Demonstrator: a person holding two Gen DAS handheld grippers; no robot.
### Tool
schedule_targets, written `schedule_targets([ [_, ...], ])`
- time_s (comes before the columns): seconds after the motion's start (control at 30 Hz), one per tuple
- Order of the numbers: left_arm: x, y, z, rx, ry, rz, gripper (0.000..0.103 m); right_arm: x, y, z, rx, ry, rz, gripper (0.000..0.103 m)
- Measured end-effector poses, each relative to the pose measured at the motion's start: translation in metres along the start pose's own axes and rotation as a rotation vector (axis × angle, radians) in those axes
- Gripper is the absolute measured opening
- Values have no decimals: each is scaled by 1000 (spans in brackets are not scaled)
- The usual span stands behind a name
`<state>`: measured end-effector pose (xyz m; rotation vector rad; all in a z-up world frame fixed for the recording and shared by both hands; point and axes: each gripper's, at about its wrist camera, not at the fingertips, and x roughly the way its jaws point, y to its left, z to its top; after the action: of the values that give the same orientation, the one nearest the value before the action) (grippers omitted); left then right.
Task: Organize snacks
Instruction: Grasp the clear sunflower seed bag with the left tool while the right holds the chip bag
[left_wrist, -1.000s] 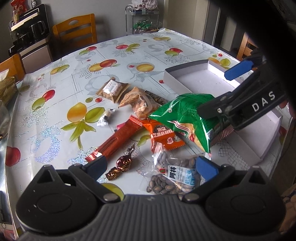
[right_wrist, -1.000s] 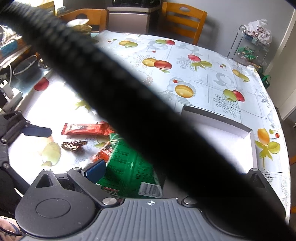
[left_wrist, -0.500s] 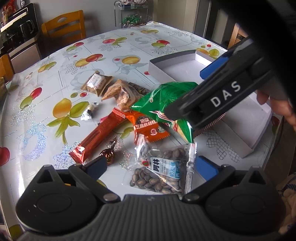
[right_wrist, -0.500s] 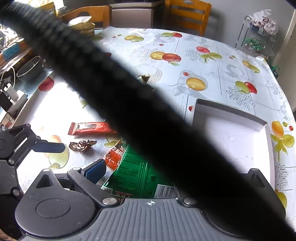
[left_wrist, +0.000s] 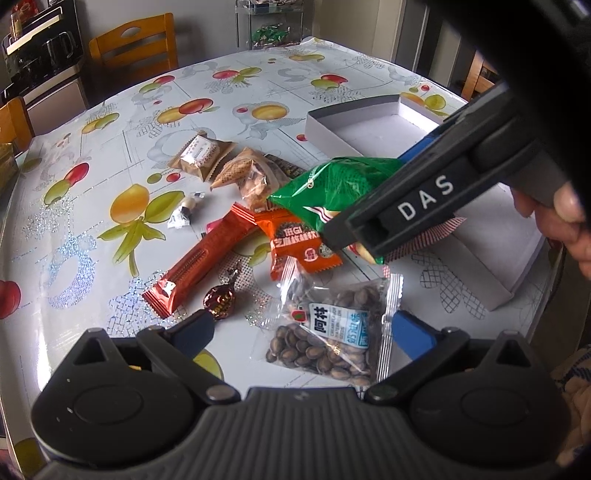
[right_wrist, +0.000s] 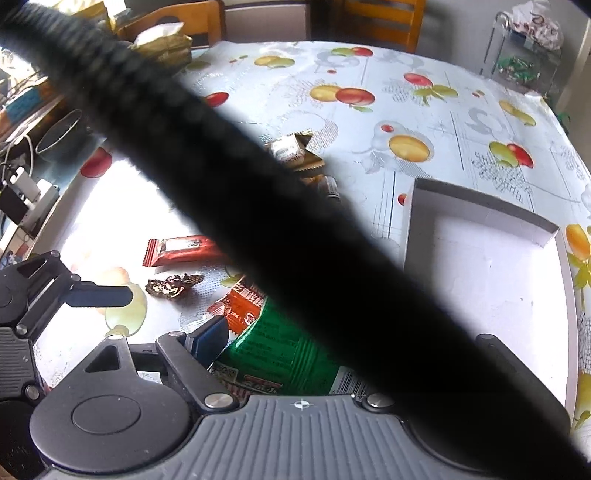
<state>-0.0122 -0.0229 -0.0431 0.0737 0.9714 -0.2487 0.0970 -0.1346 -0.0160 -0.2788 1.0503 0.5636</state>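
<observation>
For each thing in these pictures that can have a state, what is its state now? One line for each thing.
White box: open, nothing seen inside.
Green snack bag: sealed, lifted, held by the right hand-held gripper.
Left hand-held gripper: open, around the seed packet, not clamping.
Seed packet: sealed, flat on the table.
Long red bar: wrapped, on the table.
Orange packet: sealed, partly under the green bag.

Fruit-print table (left_wrist: 122, 155) with snacks (left_wrist: 207, 254), box (left_wrist: 373, 129)
</observation>
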Motion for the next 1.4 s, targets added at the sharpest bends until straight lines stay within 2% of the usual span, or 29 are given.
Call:
schedule_targets([
  [0.17,3,-4,-1,20,-8,-17,103,7,1,1,4,19,4,85],
  [0.3,8,-10,-2,47,-12,-26,103,9,1,1,2,22,19,76],
  [0.6,26,-18,-8,87,10,-33,103,4,-4,2,29,-5,40,68],
  [0.93,41,-30,-10,143,9,-37,103,-6,-5,7,25,-39,50,67],
  [1.2,51,-33,-14,142,7,-26,103,-10,-9,9,22,-45,56,67],
  [1.3,51,-32,-13,131,-3,-29,98,-11,-10,9,21,-46,57,67],
  [1.4,49,-32,-12,130,-20,-35,86,-11,-10,9,22,-47,56,67],
])
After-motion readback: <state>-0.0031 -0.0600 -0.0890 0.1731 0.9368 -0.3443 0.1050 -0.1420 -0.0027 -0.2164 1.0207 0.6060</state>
